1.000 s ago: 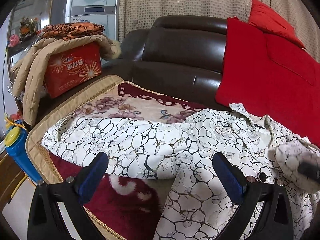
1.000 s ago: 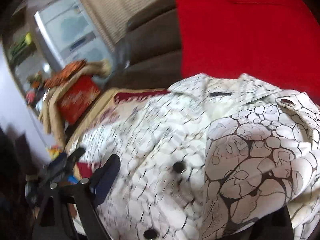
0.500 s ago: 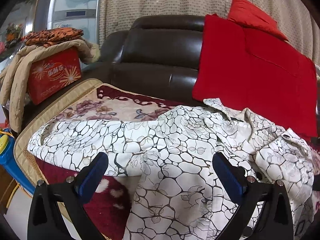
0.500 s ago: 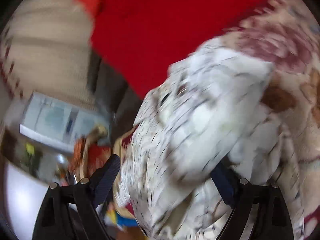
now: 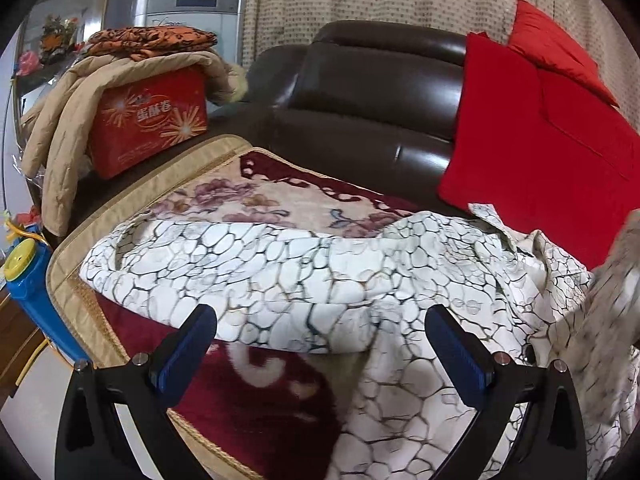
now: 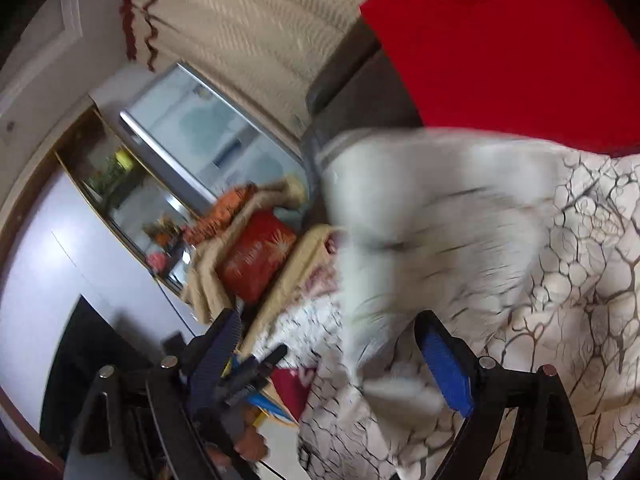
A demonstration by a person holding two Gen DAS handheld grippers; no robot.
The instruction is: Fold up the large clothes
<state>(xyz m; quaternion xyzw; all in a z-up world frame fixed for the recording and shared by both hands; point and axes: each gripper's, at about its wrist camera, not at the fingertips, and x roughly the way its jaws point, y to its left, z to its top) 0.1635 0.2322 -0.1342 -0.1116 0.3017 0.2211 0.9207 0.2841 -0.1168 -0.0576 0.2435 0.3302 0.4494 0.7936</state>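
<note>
A: Left hand-held gripper [image 5: 320, 344], status?

B: Jaws spread wide, nothing between the blue pads. It hangs just above the front of the sofa seat, over the near edge of the garment [image 5: 280, 276].

A: Garment position?

B: White shirt with a dark crackle print, lying across the floral blanket [image 5: 240, 200] on the dark leather sofa [image 5: 360, 92]. One sleeve runs out to the left, folded over itself; the collar end lies to the right, just below the red cushion [image 5: 540, 140].

A: Right hand-held gripper [image 6: 328, 356]?

B: Fingers stand well apart. Cloth from the garment [image 6: 560, 260] bulges across the gap (heavy motion blur here), and I cannot tell whether it is pinched or only draped in front of the right-hand pad.

A: Surroundings?

B: Red box [image 5: 152, 120] on the sofa arm, tan quilted coat [image 5: 64, 120] draped over it, orange patterned cloth [image 5: 152, 38] on top. Blue bottle with a yellow cap [image 5: 32, 292] at far left.
</note>
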